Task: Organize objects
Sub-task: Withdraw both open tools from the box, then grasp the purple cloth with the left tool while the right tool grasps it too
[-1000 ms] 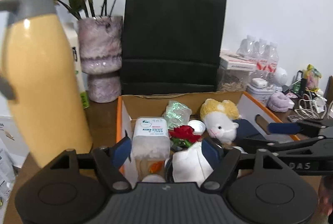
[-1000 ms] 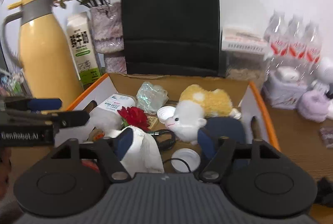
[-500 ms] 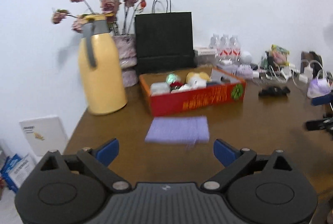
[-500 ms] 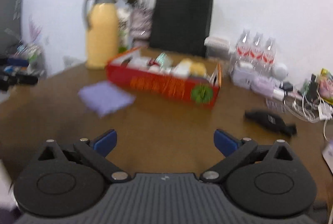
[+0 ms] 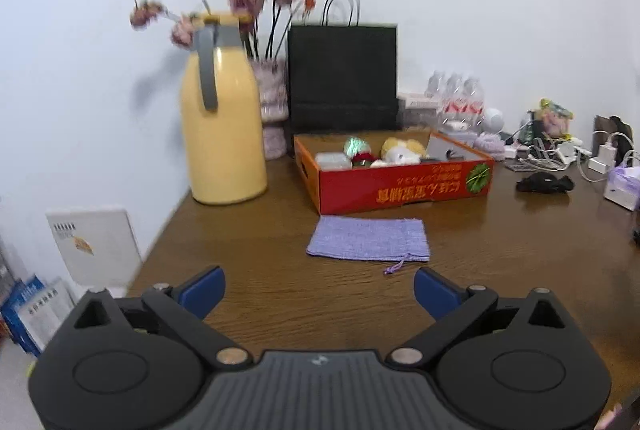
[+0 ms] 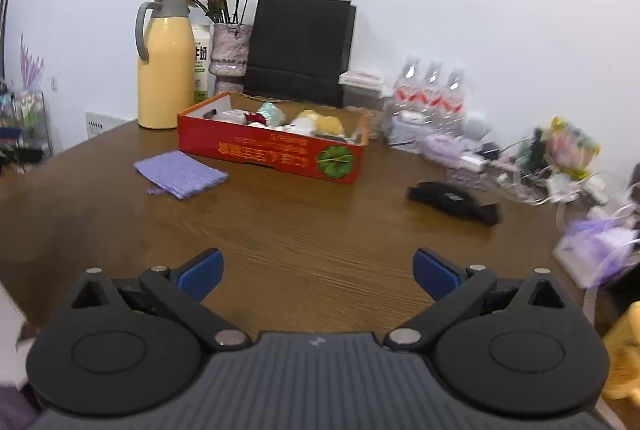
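Wood-grain table, slight sheen; coarse woven cloth pouch; printed cardboard box; matt paper bag.

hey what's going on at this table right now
A person holds a gripper in each hand, tidying the wooden table. Both the left gripper and right gripper are open, holding nothing, and well short of everything. The red box already contains a plush toy and small items. A purple pouch lies flat before the box, and a black item sits off to the right.
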### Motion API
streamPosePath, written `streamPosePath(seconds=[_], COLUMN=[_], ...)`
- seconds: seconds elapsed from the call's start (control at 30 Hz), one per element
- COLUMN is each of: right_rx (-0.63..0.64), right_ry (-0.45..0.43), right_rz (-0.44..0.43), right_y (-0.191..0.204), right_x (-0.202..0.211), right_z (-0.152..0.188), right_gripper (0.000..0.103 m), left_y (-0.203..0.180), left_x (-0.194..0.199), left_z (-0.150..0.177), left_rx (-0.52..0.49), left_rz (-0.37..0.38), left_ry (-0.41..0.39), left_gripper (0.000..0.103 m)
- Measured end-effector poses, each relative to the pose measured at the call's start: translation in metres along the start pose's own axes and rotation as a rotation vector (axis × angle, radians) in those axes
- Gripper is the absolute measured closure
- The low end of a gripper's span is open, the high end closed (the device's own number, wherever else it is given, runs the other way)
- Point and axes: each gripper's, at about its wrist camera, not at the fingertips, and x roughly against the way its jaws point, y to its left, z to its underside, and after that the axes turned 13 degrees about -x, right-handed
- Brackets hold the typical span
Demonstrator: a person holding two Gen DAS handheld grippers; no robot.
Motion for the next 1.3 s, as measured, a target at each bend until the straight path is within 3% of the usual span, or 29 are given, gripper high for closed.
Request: streamPosePath(seconds=[0.3, 0.43, 0.53, 0.67, 0.73, 0.8, 0.83, 0.87, 1.1, 1.2, 1.3], right_rx=[-0.045, -0.093, -0.091, -0.082, -0.061, -0.019, -0.017, -0.021, 0.013, -0.023, -0.066], right_ry=[0.092, 0.183, 0.217, 0.223, 0.214, 0.194, 0.2, 0.211, 0.168, 0.179, 0.186], right_rz=[-0.136, -0.2, -0.22, -0.227, -0.199, -0.163, -0.178, -0.196, -0.168, -0.178, -0.175], right_y=[0.062, 0.079, 0.098, 0.109, 0.112, 0.109, 0.107, 0.104, 0.099, 0.092, 0.084], right_x=[-0.142, -0.205, -0.235, -0.254, -0.255, -0.251, -0.248, -0.243, -0.15, -0.101, -0.068], right_z=[-0.019, -0.029, -0.033, -0.038, -0.038, -0.035, -0.035, -0.034, 0.005, 0.031, 0.051], right_gripper=[0.01, 0.038, 0.039, 0.04, 0.047, 0.066, 0.085, 0.09, 0.093, 0.093, 0.092], left_y=[0.008, 0.013, 0.019, 0.015, 0.006, -0.005, -0.011, -0.019, -0.069, -0.09, -0.113], left_x=[-0.14, -0.183, -0.204, -0.204, -0.194, -0.182, -0.173, -0.161, -0.061, -0.036, -0.019], left_z=[-0.025, -0.034, -0.035, -0.034, -0.033, -0.029, -0.026, -0.023, 0.008, 0.024, 0.029], left_rx=[-0.047, -0.051, -0.044, -0.045, -0.07, -0.065, -0.053, -0.039, 0.102, 0.092, 0.018], left_rz=[0.093, 0.147, 0.153, 0.164, 0.167, 0.152, 0.146, 0.128, 0.157, 0.189, 0.174], left_ry=[0.117, 0.157, 0.196, 0.193, 0.19, 0.188, 0.187, 0.187, 0.122, 0.16, 0.167], left_gripper=[0.011, 0.022, 0.041, 0.077, 0.084, 0.094, 0.096, 0.098, 0.099, 0.099, 0.097])
